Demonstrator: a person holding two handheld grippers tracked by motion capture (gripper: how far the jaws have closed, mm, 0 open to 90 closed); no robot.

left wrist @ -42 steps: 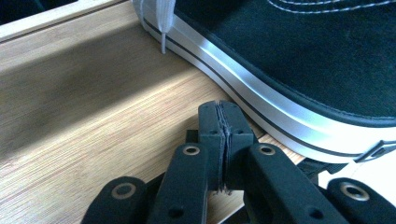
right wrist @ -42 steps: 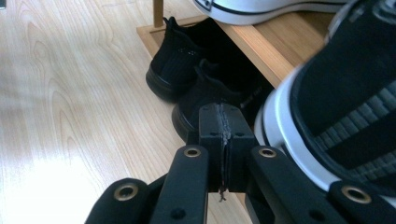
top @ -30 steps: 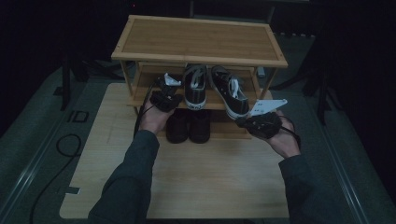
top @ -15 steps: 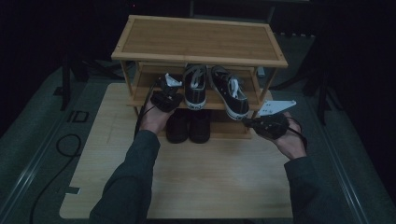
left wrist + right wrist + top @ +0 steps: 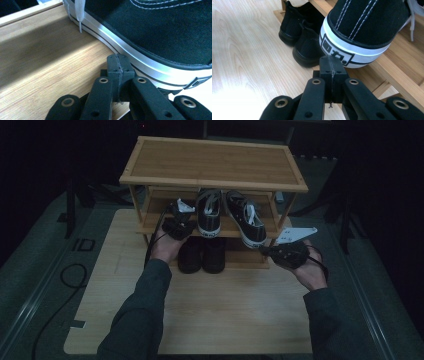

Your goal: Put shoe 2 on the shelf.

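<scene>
Nudging entry: my left gripper point(image 5: 117, 61) and right gripper point(image 5: 330, 62), both pressed together, flank the black sneakers point(image 5: 227, 215) on the shoe rack's point(image 5: 215, 182) middle shelf, likely squaring them.

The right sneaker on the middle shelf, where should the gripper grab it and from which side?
Probably the heel collar, from the front. The right sneaker sits heel-out and angled on the middle shelf, its heel poking past the front edge beside the right gripper. That rim is thin and open above, so one jaw could go inside, one outside. The rubber heel below looks too wide and rounded. The jaws are shut now, so open them first.
</scene>
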